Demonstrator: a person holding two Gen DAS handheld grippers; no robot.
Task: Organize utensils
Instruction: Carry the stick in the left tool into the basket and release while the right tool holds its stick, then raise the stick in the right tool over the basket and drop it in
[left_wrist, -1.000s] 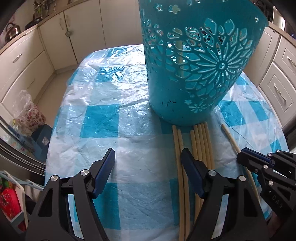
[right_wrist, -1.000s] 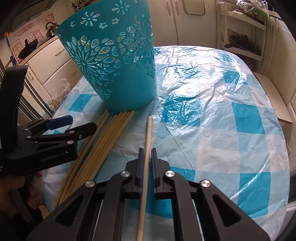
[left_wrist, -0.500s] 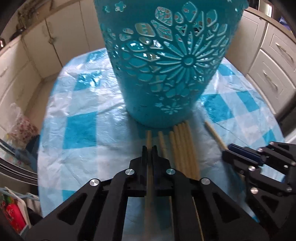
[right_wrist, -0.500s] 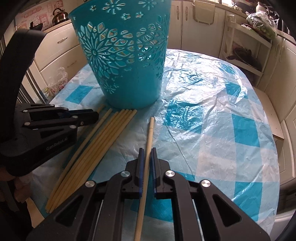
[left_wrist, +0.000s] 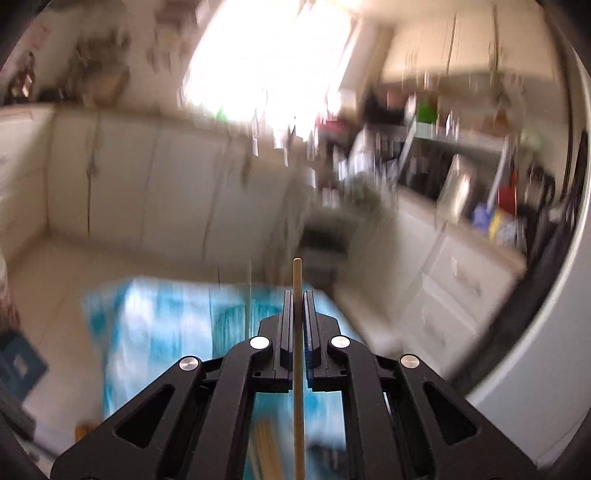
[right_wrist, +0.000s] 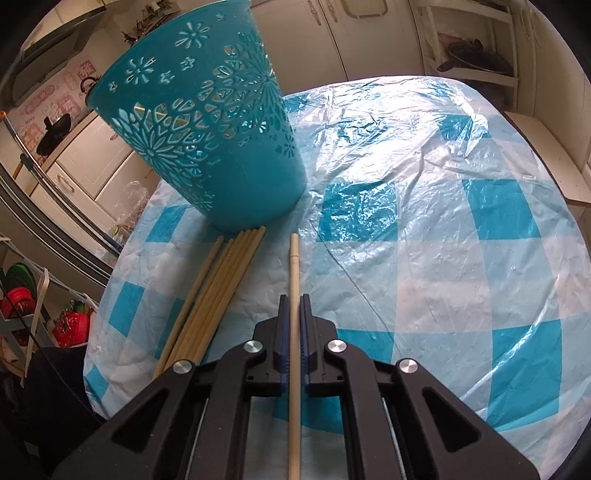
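The left view is all blurry. Each hand-held gripper, left (left_wrist: 294, 295) and right (right_wrist: 294, 301), squeezes one stick (right_wrist: 293, 280). Six more sticks (right_wrist: 218, 280) lie by the basket (right_wrist: 207, 122).

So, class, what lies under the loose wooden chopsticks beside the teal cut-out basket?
Under the loose wooden chopsticks lies a blue-and-white checked tablecloth beneath clear wrinkled plastic sheet. The teal cut-out basket stands on it too. The table itself is covered, unseen.

No legible text anywhere.
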